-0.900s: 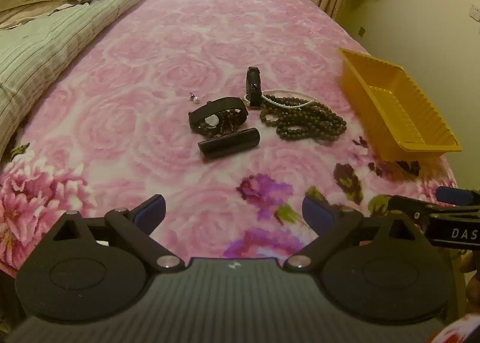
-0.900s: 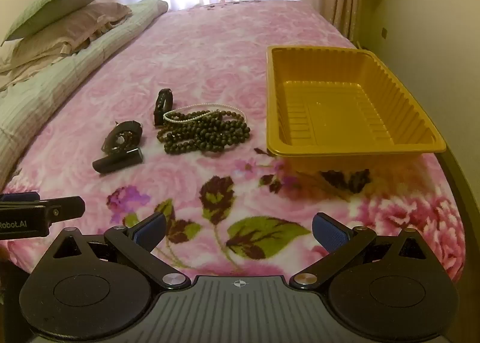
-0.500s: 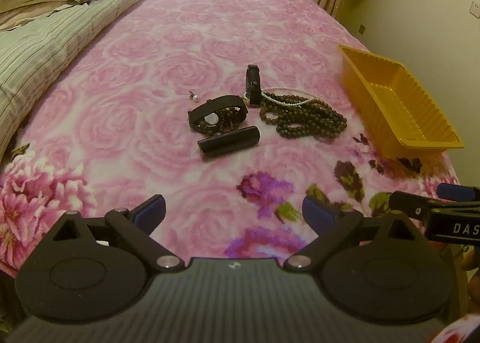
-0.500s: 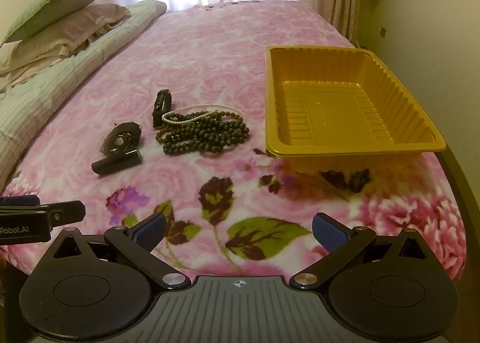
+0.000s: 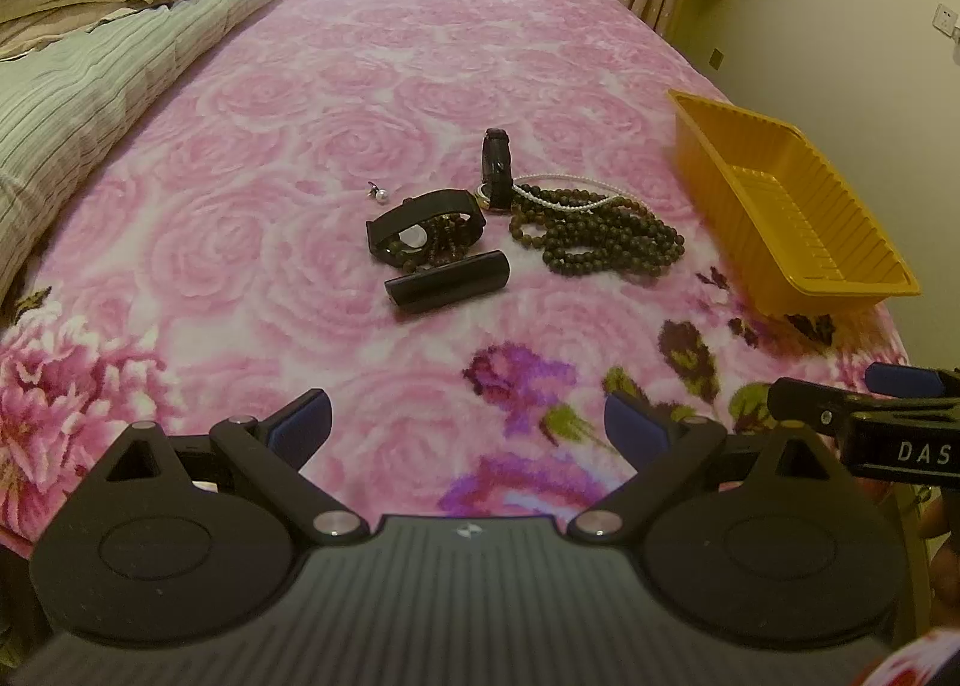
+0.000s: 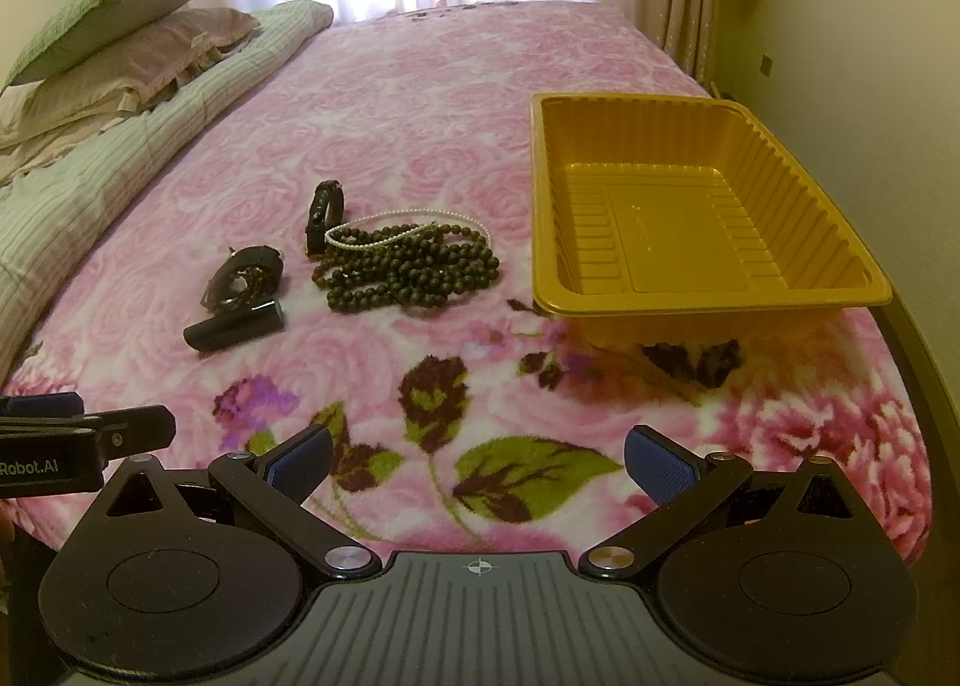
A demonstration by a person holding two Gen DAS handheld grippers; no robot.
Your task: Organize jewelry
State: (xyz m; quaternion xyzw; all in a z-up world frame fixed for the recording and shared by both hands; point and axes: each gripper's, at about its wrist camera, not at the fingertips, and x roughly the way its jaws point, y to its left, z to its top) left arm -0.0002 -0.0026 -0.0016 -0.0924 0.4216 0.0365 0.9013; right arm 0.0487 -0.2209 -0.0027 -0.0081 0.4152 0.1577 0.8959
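Small thing by the black band (image 5: 426,224): a tiny pearl bit (image 5: 379,194), too small to tell what it is.
Inside the band: a bead string partly hidden.
Right gripper (image 5: 900,422): cut off by the left view's edge.
Pillows (image 6: 120,26): cut off at the side.

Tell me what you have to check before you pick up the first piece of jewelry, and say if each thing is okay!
1. Left gripper open with nothing between its fingers: ok.
2. Right gripper open with nothing between its fingers: ok.
3. Yellow tray has nothing in it, so there is room: ok.
4. Dark bead necklace lies free of other pieces: not ok, the white pearl strand crosses over it.
5. Black tube lies by itself, easy to grab: cannot tell, the black band with beads inside sits right against it.
6. Small pearl earring is away from the pile: ok.
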